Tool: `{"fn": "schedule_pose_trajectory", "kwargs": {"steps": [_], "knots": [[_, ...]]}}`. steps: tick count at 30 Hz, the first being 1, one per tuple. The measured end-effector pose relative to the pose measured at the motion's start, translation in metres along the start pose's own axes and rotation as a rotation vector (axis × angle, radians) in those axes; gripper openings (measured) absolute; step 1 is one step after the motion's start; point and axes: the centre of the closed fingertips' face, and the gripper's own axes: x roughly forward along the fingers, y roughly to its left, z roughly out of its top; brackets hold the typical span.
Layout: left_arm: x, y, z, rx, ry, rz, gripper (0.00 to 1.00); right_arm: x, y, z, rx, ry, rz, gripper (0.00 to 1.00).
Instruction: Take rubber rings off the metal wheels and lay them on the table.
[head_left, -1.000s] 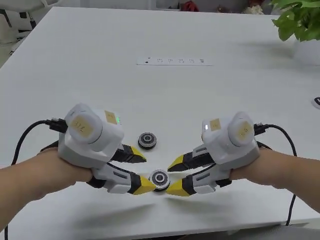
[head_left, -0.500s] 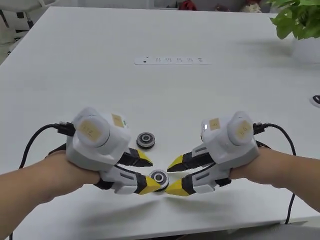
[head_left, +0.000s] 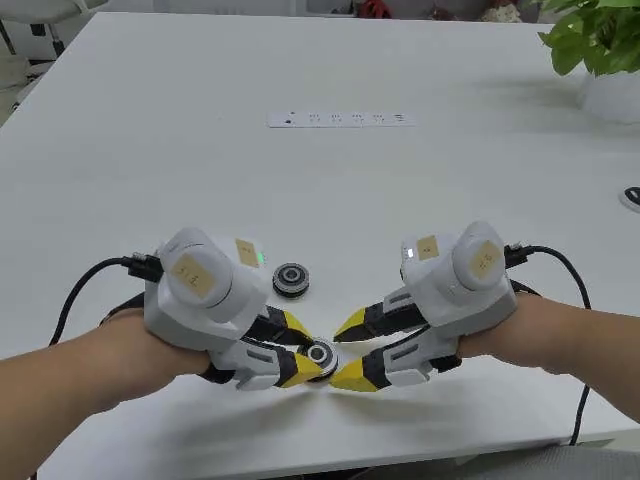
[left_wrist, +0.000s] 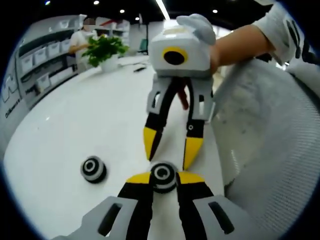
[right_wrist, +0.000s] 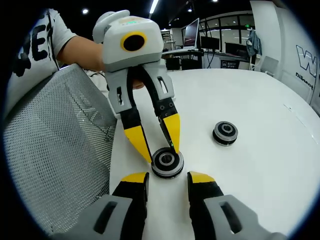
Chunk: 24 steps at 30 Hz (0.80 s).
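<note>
Metal wheel (head_left: 320, 353) by the worktop's (head_left: 400, 200) near edge, pinched by the left gripper (left_wrist: 164, 177), right gripper (right_wrist: 167, 178) spread: its rubber ring (right_wrist: 167, 173), seemingly still on, could snap free and flick it overboard.

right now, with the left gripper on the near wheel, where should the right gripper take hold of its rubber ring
Take the black outer rim of the near wheel on its free side, facing the right gripper, coming in low along the table. The wheel lies flat with the left gripper clamped across it, so that edge is probably the reachable one.
</note>
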Motion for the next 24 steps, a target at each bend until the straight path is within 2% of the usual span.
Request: {"fn": "schedule_pose_trajectory", "kwargs": {"steps": [7,15,24], "knots": [[0.0017,0.0013,-0.0001,0.036,-0.013,0.024,0.14,0.0020,0.0021,0.0008,0.000,-0.003,0.004,0.28],[0.0012,0.0023,-0.0005,0.026,-0.046,0.035,0.14,0.0035,0.0010,0.0059,0.017,-0.028,-0.007,0.26],[0.0011,0.0028,-0.0004,0.019,-0.054,0.041,0.14,0.0054,0.0002,0.0065,0.040,-0.040,-0.015,0.24]]}}
